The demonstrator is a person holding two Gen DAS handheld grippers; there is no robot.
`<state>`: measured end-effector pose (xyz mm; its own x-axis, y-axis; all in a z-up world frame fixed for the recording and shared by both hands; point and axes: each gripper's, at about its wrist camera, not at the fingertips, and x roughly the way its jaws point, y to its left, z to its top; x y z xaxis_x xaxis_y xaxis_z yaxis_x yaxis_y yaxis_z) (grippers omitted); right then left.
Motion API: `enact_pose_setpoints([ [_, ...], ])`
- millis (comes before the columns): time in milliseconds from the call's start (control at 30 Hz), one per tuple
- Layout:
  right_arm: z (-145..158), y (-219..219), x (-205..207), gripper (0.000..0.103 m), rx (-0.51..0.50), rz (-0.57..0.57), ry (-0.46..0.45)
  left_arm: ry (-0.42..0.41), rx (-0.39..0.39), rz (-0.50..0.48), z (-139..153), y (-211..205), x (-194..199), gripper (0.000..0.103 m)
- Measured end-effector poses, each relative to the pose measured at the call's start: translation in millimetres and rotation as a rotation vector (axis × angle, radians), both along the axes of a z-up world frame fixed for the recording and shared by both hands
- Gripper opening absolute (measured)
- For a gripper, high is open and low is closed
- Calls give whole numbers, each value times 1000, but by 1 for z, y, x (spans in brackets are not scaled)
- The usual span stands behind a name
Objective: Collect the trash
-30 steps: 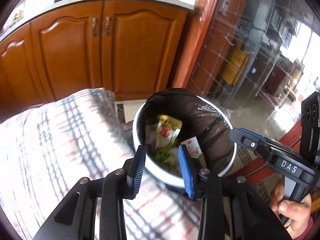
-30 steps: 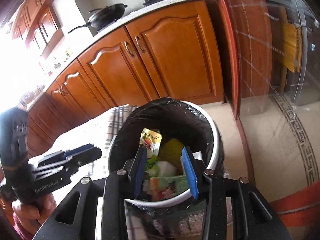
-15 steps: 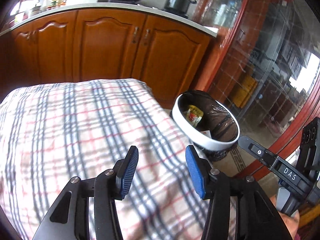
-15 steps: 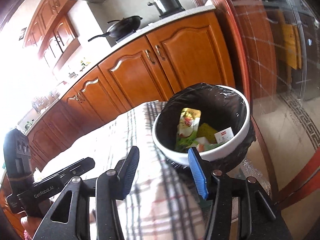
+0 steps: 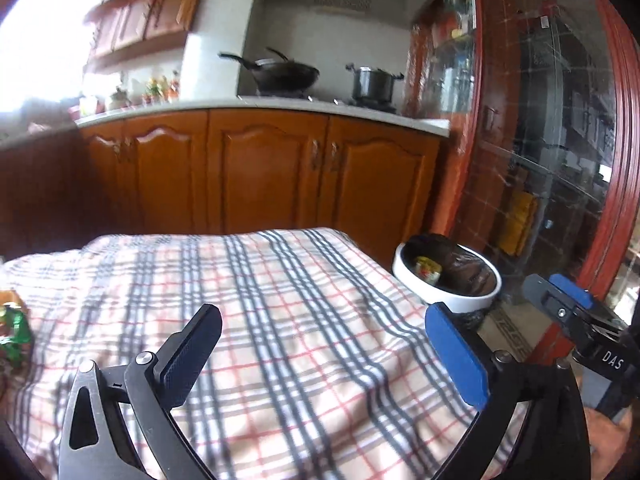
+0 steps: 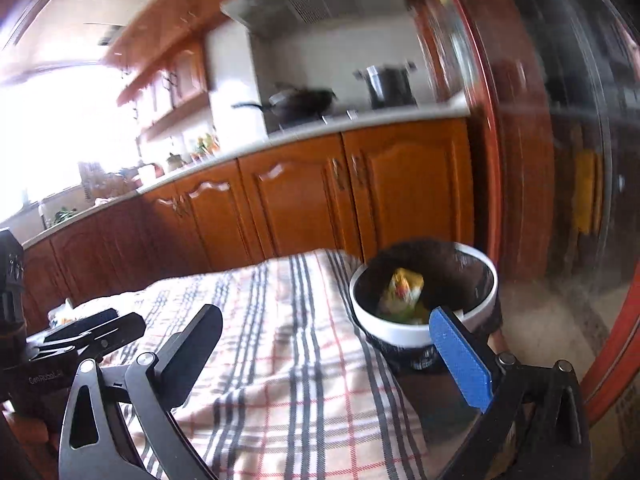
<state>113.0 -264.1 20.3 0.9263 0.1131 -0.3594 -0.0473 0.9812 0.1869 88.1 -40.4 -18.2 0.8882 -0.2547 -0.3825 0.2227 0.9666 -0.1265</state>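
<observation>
In the left wrist view, the left hand-held gripper (image 5: 320, 364) hangs above the checked cloth of the tabletop (image 5: 280, 320), jaws spread wide with nothing between them. A green wrapper (image 5: 12, 332), seemingly trash yet to be collected, lies at nine o'clock on the cloth's edge, half cut off by the frame. The white bin (image 5: 448, 276), lined with a dark bag and already holding packets, stands at two o'clock just off the tabletop's corner. The right hand-held gripper (image 5: 568, 304) shows at three o'clock. In the right wrist view, which is motion-blurred, that gripper (image 6: 324, 360) is likewise spread and empty, the bin (image 6: 424, 292) at one o'clock, close ahead. Risks, as I judge them: the wrapper sits so far sideways that a hurried reach may miss it, and closing low could pinch the loose cloth and drag it.
</observation>
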Motion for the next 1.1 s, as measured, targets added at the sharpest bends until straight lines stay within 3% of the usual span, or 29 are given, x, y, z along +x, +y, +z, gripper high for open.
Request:
enact_pose_setpoints([
  [367,-28,10,-17,103,5,-5,25,-1,16,81,-31,5,-36,102],
  [533,-34,11,-28,103,-1,-18,12,2,21,85,-37,-1,-20,102],
  [1100,-35,25,-40,103,-48,-5,-18,-18,60,116,-42,5,-27,102],
])
